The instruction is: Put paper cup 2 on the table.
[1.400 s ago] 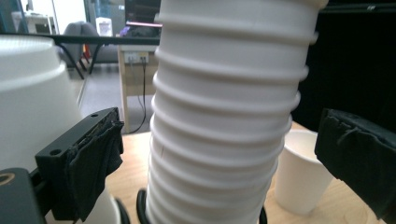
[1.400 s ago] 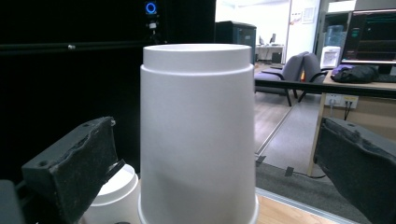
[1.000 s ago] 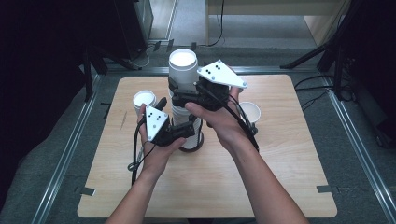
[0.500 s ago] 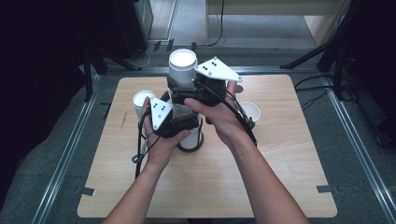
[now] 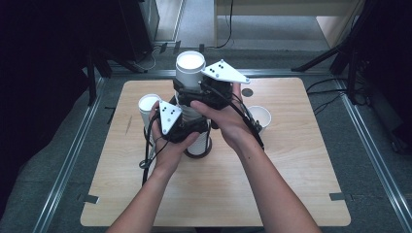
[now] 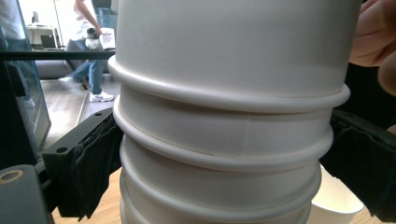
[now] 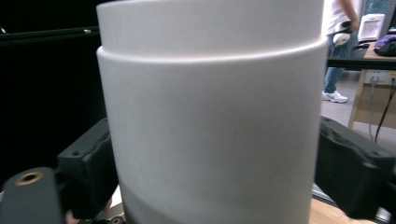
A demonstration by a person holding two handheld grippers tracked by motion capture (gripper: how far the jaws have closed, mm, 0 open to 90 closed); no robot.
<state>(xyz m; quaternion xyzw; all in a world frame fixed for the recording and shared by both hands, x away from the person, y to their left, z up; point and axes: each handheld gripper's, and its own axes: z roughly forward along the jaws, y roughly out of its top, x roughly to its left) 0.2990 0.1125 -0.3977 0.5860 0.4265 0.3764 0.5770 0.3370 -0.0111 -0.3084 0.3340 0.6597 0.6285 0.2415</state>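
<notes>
Tall stack of white paper cups [image 5: 192,73] stands mid-table, left gripper [image 6: 219,172] clamped low around its rimmed cups, right gripper [image 7: 210,177], jaws just closing, pressed on the top cup's wall higher up, loose cups [image 5: 147,104] beside.

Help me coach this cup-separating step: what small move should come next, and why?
Probably lift the right gripper straight up: its jaws, just closing, flank the top cup, while the left gripper braces the cup stack lower down.
</notes>
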